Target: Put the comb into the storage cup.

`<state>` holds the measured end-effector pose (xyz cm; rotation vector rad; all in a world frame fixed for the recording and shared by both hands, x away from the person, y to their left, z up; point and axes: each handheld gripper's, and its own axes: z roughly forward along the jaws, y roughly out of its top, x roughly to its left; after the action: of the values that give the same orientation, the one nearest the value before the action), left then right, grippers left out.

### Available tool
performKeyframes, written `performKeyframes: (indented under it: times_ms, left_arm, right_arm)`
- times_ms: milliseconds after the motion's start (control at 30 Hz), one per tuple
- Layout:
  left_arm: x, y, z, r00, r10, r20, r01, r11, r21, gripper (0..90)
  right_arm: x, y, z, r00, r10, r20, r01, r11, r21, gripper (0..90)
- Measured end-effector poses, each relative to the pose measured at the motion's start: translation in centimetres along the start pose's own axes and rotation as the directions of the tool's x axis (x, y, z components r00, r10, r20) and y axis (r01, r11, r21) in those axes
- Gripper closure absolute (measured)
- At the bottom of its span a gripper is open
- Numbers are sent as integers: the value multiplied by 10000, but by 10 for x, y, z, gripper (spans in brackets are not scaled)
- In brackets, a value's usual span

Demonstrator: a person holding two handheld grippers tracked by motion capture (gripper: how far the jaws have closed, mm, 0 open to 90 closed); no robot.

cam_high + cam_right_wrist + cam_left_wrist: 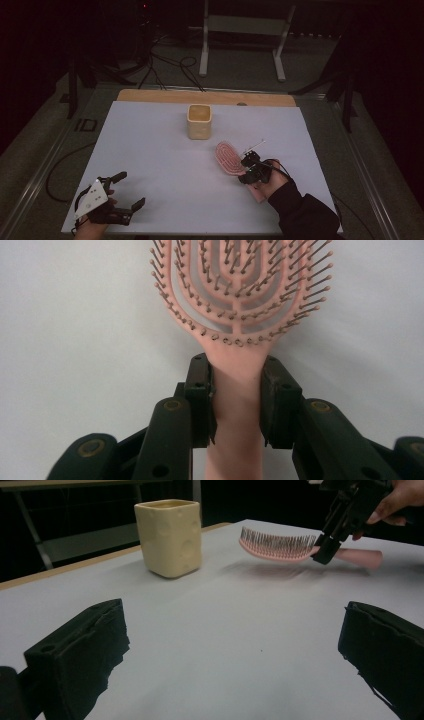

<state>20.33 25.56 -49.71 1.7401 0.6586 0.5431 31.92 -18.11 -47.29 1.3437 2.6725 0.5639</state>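
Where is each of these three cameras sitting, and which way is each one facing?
High view: above the person's side, facing forward and down on the table; both hands with grippers enter from below.
Left gripper view: rides the left gripper, facing the cup between open jaws.
Right gripper view: rides the right gripper, jaws shut on the hairbrush.
Shared: hairbrush in all; cup in two.

— What of the pink hairbrush [235, 305] is lost in the right gripper view?
— Its head runs off the top edge, and the handle leaves the bottom edge behind the right gripper [235, 400].
— And from above?
— The handle's middle hides under that gripper [251, 169] and hand [272, 184].
— The left gripper [235, 645]?
— Both jaws are cut by its own view's bottom edge.
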Motion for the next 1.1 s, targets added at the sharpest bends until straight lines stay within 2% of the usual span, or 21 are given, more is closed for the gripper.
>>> performKeyframes:
  times_ms: [200,300,633,833,967,1000,1100]
  left_arm:
    - [1,0,0,10000,-34,-68,34,10000,27,0]
    - [1,-1,0,9999,-99,-93,99,10000,-1,0]
    - [3,-1,0,9995,-258,-205,257,9997,-39,0]
    - [3,-2,0,9995,-249,-209,249,9997,-15,0]
    - [3,-2,1,9994,-255,-236,256,9997,34,0]
    - [3,-2,1,9993,-279,-249,279,9996,20,0]
    - [3,-2,0,9993,-238,-279,239,9997,43,0]
  right_arm:
    - [-3,-3,-10,10000,19,-14,-21,9955,-943,700]
    - [-3,-5,-15,9998,-38,182,64,9894,-1449,699]
    - [0,-5,-29,9982,-586,105,595,9761,-2091,699]
    - [4,-4,-36,9944,-1054,80,1040,9618,-2532,700]
    - [7,0,-40,9888,-1483,135,1459,9462,-2887,700]
    - [8,1,-40,9890,-1473,118,1443,9463,-2894,700]
    - [10,5,-42,9857,-1683,64,1621,9376,-3075,700]
